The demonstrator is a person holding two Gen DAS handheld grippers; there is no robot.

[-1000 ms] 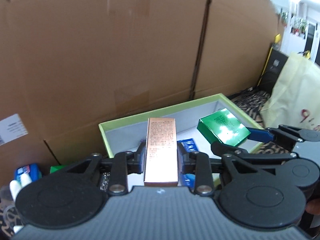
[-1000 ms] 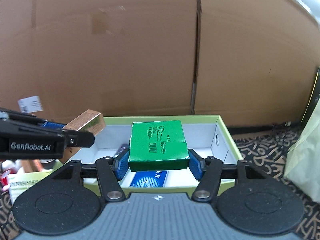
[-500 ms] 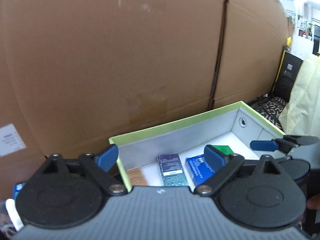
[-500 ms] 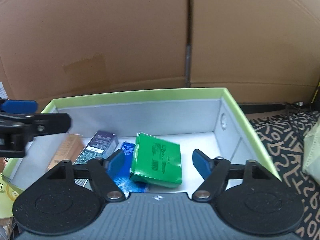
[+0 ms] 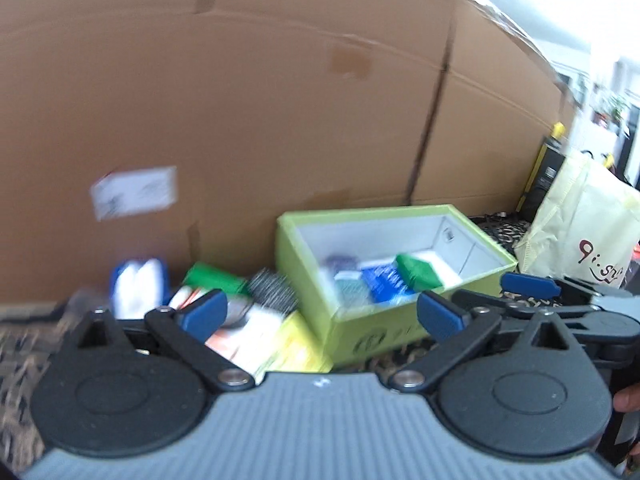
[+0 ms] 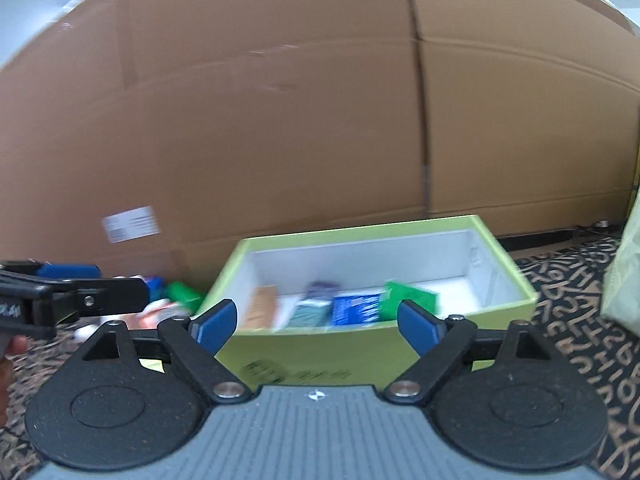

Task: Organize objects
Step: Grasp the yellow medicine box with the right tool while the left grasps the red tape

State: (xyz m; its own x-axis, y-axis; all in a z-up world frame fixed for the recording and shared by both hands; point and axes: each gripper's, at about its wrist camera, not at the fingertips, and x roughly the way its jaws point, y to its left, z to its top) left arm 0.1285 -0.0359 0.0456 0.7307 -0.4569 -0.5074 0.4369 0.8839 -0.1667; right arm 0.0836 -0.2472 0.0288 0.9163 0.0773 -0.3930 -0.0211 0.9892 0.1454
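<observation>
A lime-green open box stands on the patterned floor before a cardboard wall. Inside it lie a copper box, a dark box, a blue box and a green box. My right gripper hangs in front of the box's near wall, jaws opening, nothing between them. My left gripper is back and left of the box, jaws opening and empty, over a blurred pile of loose packages.
A tall cardboard wall closes off the back. A cream bag stands right of the box. Among the pile at left are a blue-and-white pack and a green pack. A white label is stuck on the cardboard.
Both grippers let go: the copper box and the green box now lie inside the lime-green box. Both grippers have pulled back from the box with jaws spread wide.
</observation>
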